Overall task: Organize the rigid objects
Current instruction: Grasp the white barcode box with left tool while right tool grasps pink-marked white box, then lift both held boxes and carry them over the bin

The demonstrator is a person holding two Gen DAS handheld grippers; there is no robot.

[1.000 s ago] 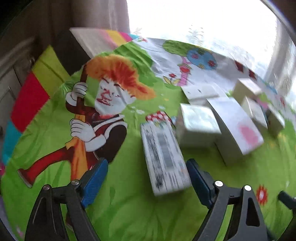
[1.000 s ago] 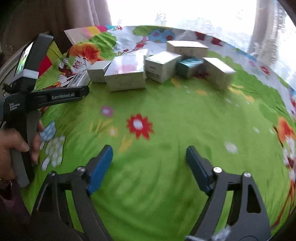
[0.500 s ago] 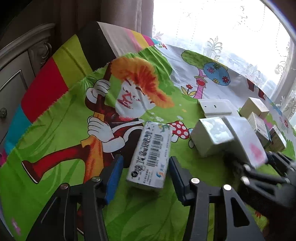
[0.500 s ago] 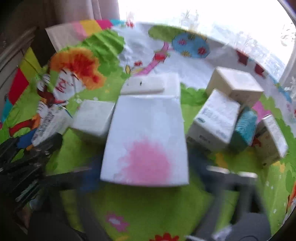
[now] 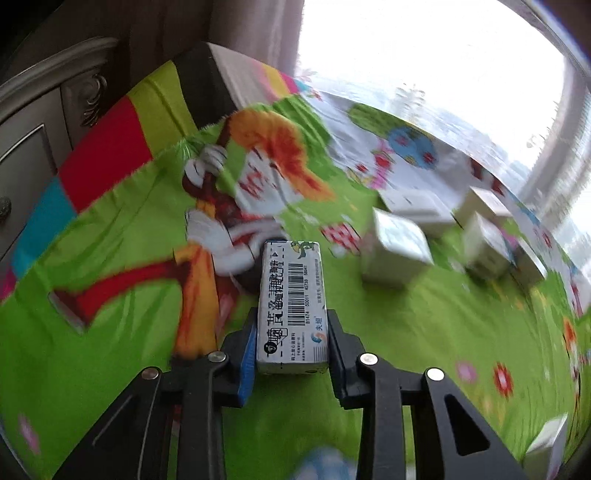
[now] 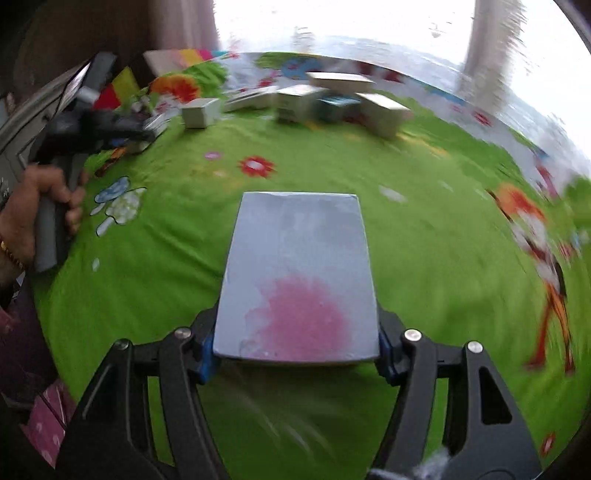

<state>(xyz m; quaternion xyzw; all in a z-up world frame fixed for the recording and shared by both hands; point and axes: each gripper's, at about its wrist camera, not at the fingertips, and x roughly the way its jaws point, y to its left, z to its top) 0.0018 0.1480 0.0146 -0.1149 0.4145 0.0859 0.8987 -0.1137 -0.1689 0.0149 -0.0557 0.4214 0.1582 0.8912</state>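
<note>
Both boxes now up in tongs: barcoded box (image 5: 291, 306), pink-stained box (image 6: 299, 284).

Bright window (image 5: 424, 55), curtain (image 5: 255, 33), carved cabinet (image 5: 40, 110)

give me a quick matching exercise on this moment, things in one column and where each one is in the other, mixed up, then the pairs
Things:
1. barcode box
2. white box with pink blotch
3. small white cube box
4. person's hand

Places:
A. gripped in the right claw
B. on the green cloth at the left end of the far group of boxes
C. gripped in the left claw
D. around the handle of the left tool

Pairs: 1-C, 2-A, 3-B, 4-D
</note>
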